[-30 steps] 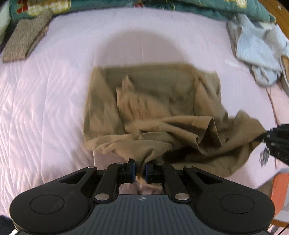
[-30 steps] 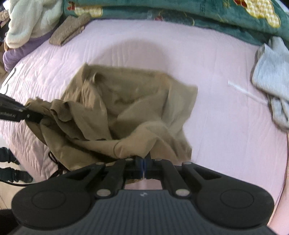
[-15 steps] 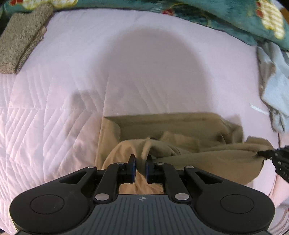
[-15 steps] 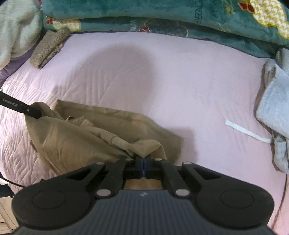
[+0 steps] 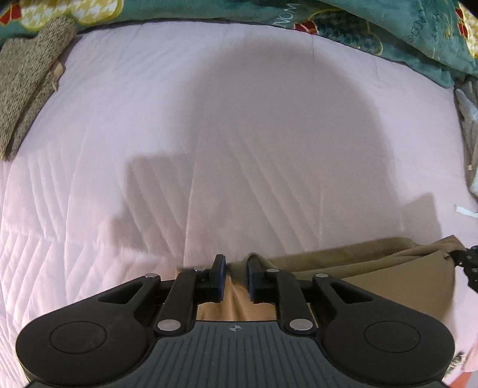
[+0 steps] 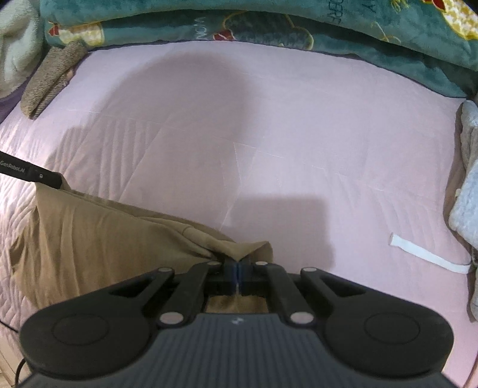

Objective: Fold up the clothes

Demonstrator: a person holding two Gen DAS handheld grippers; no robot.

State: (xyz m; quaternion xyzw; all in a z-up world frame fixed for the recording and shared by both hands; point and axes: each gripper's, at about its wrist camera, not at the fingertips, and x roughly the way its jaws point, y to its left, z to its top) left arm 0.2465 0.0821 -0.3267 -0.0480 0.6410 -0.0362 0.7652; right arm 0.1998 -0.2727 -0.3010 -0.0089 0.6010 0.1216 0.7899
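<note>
A tan garment point(image 5: 373, 268) hangs stretched between my two grippers above the near part of the pink bed. My left gripper point(image 5: 236, 279) is shut on one upper corner, with cloth bunched between its blue pads. The right gripper's tip point(image 5: 466, 262) shows at the right edge of that view, holding the other corner. In the right wrist view my right gripper point(image 6: 237, 270) is shut tight on a fold of the garment point(image 6: 89, 235). The left gripper point(image 6: 33, 174) pinches the far corner at the left. The garment's lower part is hidden below both grippers.
The pink quilted bedcover point(image 5: 239, 134) stretches ahead. A teal patterned blanket point(image 6: 269, 27) lies along the back. A brown knit piece point(image 5: 27, 83) sits at the back left. Pale blue-grey clothes point(image 6: 466, 191) are piled at the right, with a white strip point(image 6: 427, 253) beside them.
Both grippers have drawn the garment up and toward the near edge. The crumpled heap that lay on the bed is now pulled out taut between them, and far more bare bedcover shows.
</note>
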